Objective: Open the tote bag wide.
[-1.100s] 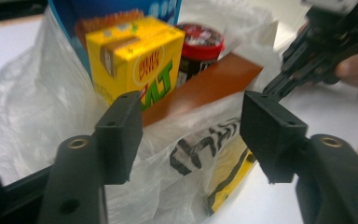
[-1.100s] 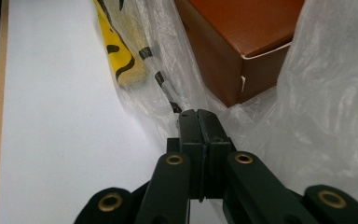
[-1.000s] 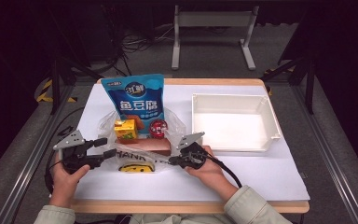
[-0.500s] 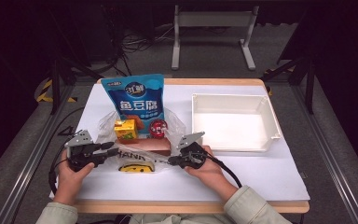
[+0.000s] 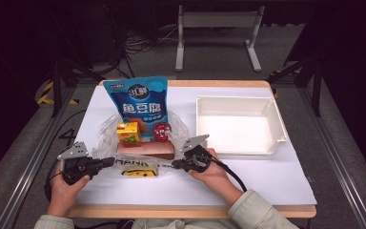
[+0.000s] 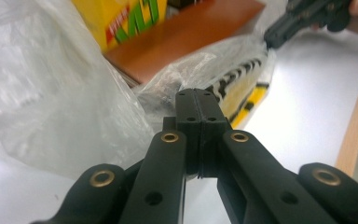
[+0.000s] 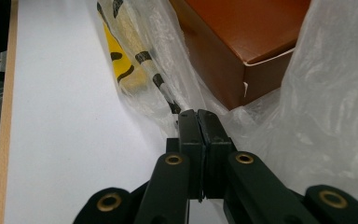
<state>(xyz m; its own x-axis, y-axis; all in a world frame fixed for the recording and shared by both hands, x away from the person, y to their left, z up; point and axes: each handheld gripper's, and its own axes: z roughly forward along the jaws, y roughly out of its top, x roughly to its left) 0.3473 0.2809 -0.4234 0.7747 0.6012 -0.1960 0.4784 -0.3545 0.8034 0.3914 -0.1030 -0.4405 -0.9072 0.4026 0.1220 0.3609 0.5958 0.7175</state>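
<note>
Both tools' jaws are pressed together at the clear plastic bag [image 5: 140, 143]: left tool [image 5: 108, 162] at its 8 o'clock corner, right tool [image 5: 176, 163] at 4 o'clock, the bag's long axis running between them; whether film is pinched, I cannot tell.

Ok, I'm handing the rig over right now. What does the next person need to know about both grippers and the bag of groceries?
Left gripper: jaws shut at the near left edge of the clear plastic bag; whether film is pinched cannot be told.
Right gripper: jaws shut at the bag's near right edge, same doubt.
In the bag, mid-table: blue snack pouch upright, yellow drink carton, red round item, brown box, yellow-and-black packet nearest.
White tray, to the right, is empty.
Done: nothing unpacked.
Left: probably open the bag and move the goods to the tray.
</note>
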